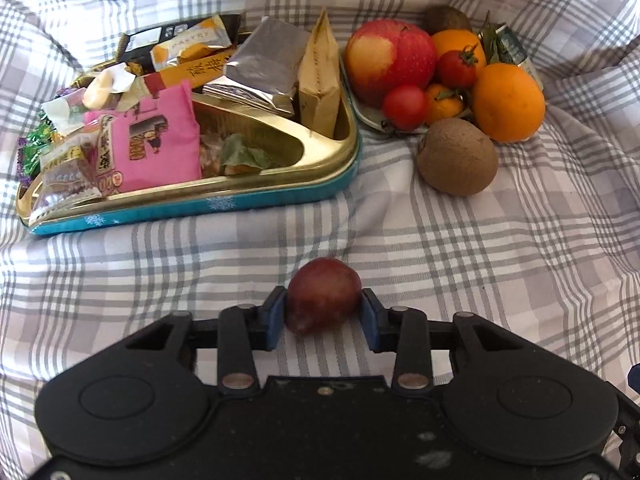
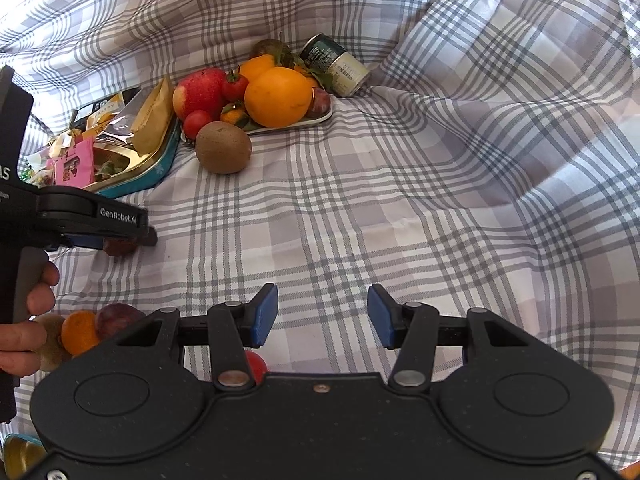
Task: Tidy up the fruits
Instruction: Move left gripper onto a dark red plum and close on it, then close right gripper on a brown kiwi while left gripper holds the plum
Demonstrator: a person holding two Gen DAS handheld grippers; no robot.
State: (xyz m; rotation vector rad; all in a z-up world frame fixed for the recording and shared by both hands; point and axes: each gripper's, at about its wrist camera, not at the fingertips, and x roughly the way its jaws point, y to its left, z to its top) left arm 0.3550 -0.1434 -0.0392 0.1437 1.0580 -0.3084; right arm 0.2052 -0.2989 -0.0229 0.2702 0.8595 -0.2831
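Your left gripper is pinching a dark red plum: both blue pads press its sides, and the plum sits low over the checked cloth, at 6 o'clock in the left wrist view. In the right wrist view the same gripper shows at 9 o'clock, with your hand on its grip and the plum mostly hidden under the jaws.

Your right gripper is spread, with nothing between its fingers and only cloth beneath.

Fruit pile: the small tray lies at 1 o'clock in the left view. On it are a red apple, two tomatoes, a large orange, a second orange behind, and a small mandarin. One kiwi rests on the cloth just in front of the tray, touching or nearly touching its rim; another kiwi sits at the back. A can lies on its side behind the pile.

Snack tin, gold inside and blue outside, lies at 10 o'clock, just beside the tray and full of wrapped packets.

Right view, 8 o'clock: more fruit near your hand, namely an orange piece, a second plum and a kiwi-like one, all partly hidden.
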